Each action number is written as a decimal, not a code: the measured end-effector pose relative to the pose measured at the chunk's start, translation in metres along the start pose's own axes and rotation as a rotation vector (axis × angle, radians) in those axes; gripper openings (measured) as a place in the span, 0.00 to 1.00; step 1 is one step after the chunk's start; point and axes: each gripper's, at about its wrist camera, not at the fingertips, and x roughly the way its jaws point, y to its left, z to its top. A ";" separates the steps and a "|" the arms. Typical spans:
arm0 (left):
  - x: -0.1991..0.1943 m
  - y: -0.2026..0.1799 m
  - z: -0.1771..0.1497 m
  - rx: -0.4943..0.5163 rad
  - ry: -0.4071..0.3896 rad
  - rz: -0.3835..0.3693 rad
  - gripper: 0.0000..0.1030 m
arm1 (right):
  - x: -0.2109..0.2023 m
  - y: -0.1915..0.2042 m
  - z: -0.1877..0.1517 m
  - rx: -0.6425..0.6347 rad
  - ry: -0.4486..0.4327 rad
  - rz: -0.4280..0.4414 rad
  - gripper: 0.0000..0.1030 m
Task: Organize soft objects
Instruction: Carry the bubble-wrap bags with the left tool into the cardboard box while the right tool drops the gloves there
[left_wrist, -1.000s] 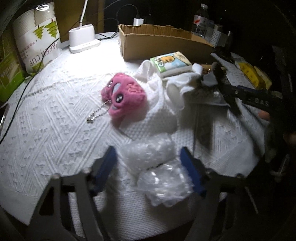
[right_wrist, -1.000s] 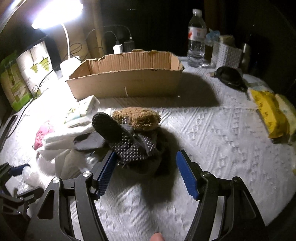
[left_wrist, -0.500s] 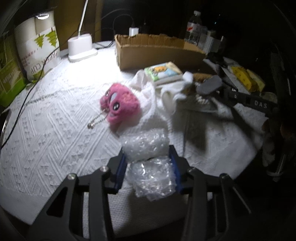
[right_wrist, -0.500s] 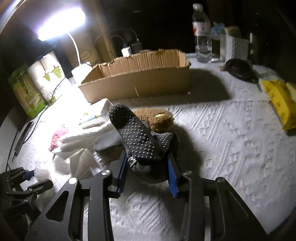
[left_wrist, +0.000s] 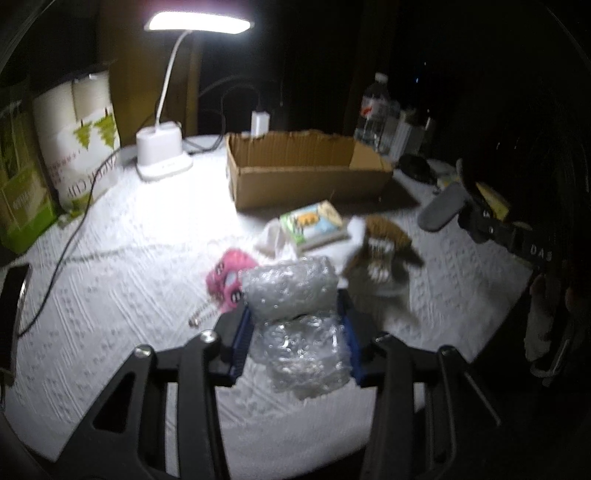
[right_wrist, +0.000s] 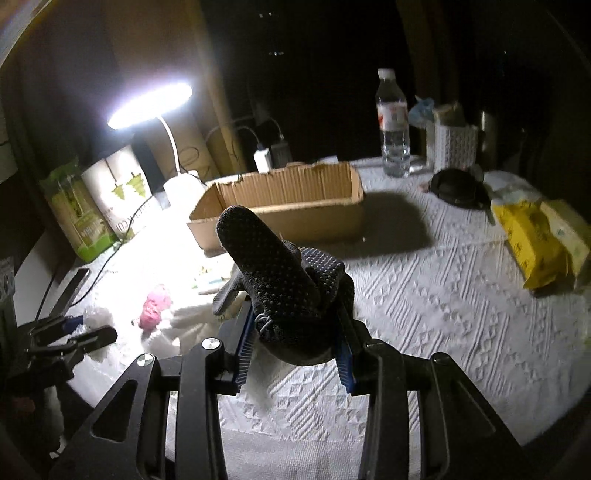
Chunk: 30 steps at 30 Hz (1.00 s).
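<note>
My left gripper (left_wrist: 295, 332) is shut on a roll of clear bubble wrap (left_wrist: 295, 306) and holds it above the table. My right gripper (right_wrist: 295, 332) is shut on a dark dotted glove (right_wrist: 280, 280), also lifted; the glove's tip shows at the right of the left wrist view (left_wrist: 441, 206). An open cardboard box (left_wrist: 306, 177) stands at the back; it also shows in the right wrist view (right_wrist: 280, 206). On the white cloth lie a pink plush keychain (left_wrist: 225, 277), a small printed tissue pack (left_wrist: 314, 225), a white cloth (left_wrist: 275, 240) and a brown furry item (left_wrist: 388, 236).
A lit white desk lamp (left_wrist: 162, 158) and a paper-cup pack (left_wrist: 85, 147) stand at the back left, with cables. A water bottle (right_wrist: 393, 125), a white holder (right_wrist: 452, 144), a black round object (right_wrist: 458, 188) and yellow packs (right_wrist: 532, 243) sit at the right.
Both grippers closed from open, the left on the bubble wrap, the right on the dotted glove. Both then lifted their loads off the table.
</note>
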 end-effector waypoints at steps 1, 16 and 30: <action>-0.001 0.000 0.004 0.000 -0.007 0.000 0.42 | -0.001 0.001 0.003 -0.003 -0.006 0.002 0.39; 0.020 -0.007 0.066 0.021 -0.068 0.011 0.42 | 0.017 -0.014 0.056 -0.048 -0.058 0.013 0.39; 0.057 -0.019 0.128 0.040 -0.141 -0.006 0.42 | 0.056 -0.036 0.096 -0.075 -0.075 0.042 0.39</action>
